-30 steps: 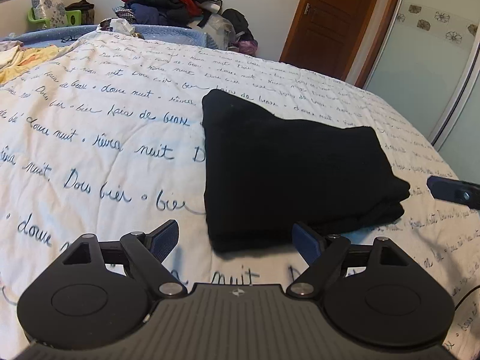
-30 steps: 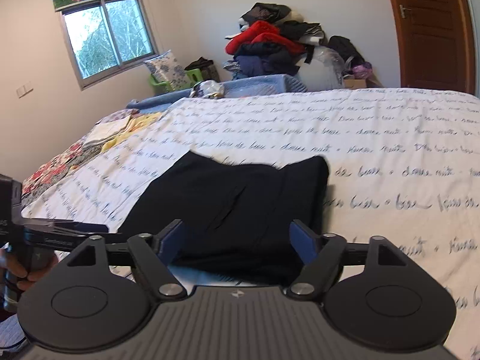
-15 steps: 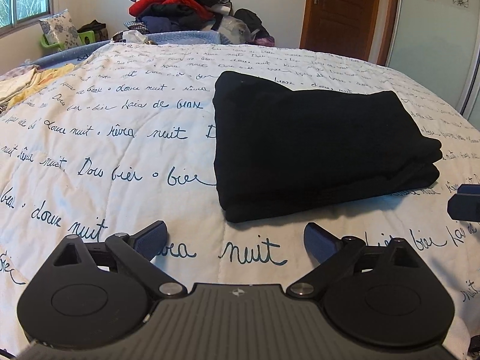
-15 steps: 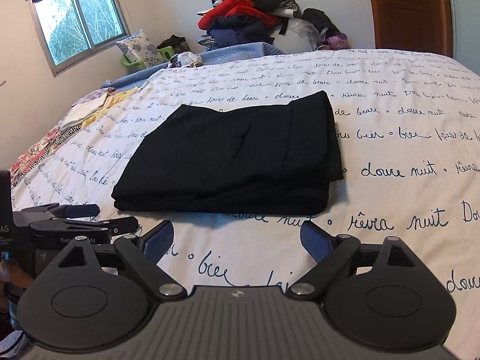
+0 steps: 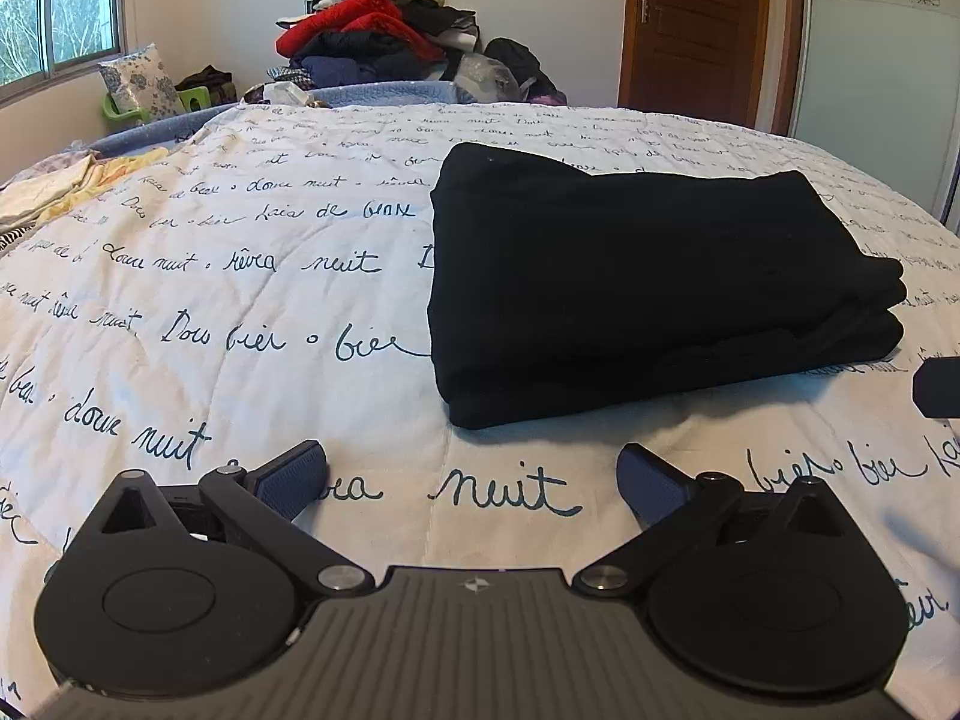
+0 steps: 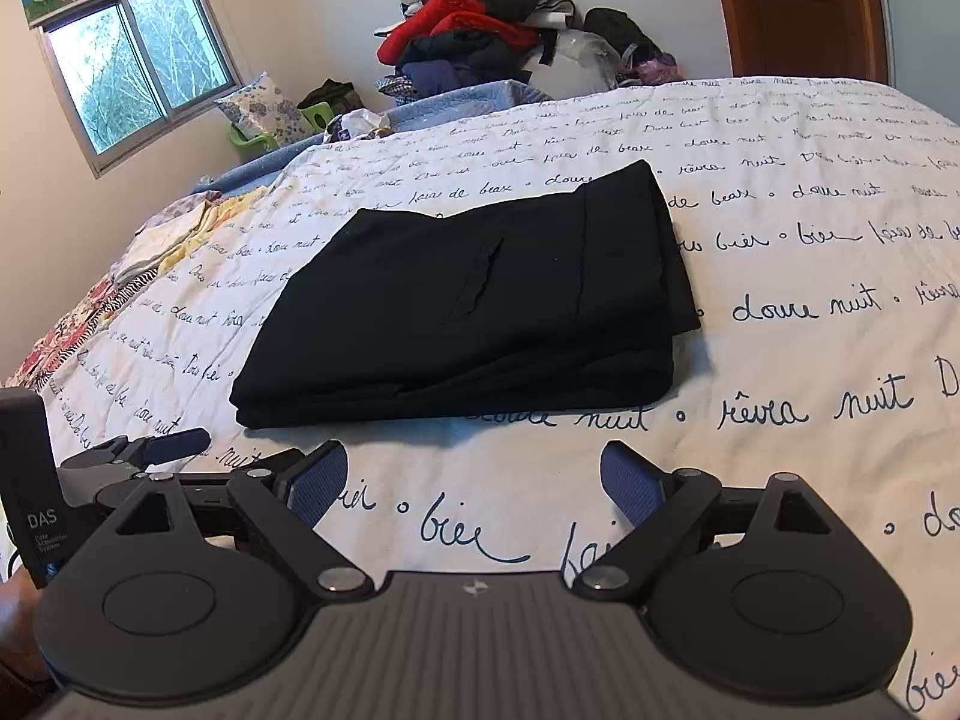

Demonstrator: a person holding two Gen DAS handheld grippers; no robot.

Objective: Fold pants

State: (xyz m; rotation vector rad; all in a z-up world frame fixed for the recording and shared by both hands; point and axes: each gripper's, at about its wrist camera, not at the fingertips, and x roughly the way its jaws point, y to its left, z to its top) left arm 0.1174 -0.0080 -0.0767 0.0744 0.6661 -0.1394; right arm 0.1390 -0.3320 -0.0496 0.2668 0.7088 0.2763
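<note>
Little of the right gripper is caught in the left wrist view: only a dark tip cut off by the frame's right edge. In the right wrist view the left gripper [image 6: 174,441] is partly covered by the right gripper's own body, and one of its blue fingers [image 6: 180,437] is seen clearly, with a black box marked "DAS" [image 6: 27,480] beside it. The underside of the pants and the inner layers of the fold are hidden; only stacked edges are seen along the near side.

One pair of black pants [image 5: 648,276] is seen, folded into a thick rectangle and lying flat on the white quilt [image 5: 240,300] printed with blue script. It lies ahead of both pairs of jaws and apart from them: ahead and to the right of the left gripper [image 5: 474,477], ahead and slightly left of the right gripper [image 6: 474,480]. A strip of bare quilt separates the nearest fold edge from the fingertips in each view.

The jaws of the left gripper are opening, with nothing between them but quilt. The jaws of the right gripper are spread wide, and nothing is clamped.

Wide bare quilt is left to either side of the pants. Beyond the far edge of the bed, one heap of clothes [image 6: 474,30] is piled against the wall. One window [image 6: 138,60] and one wooden door [image 5: 696,24] are visible.
</note>
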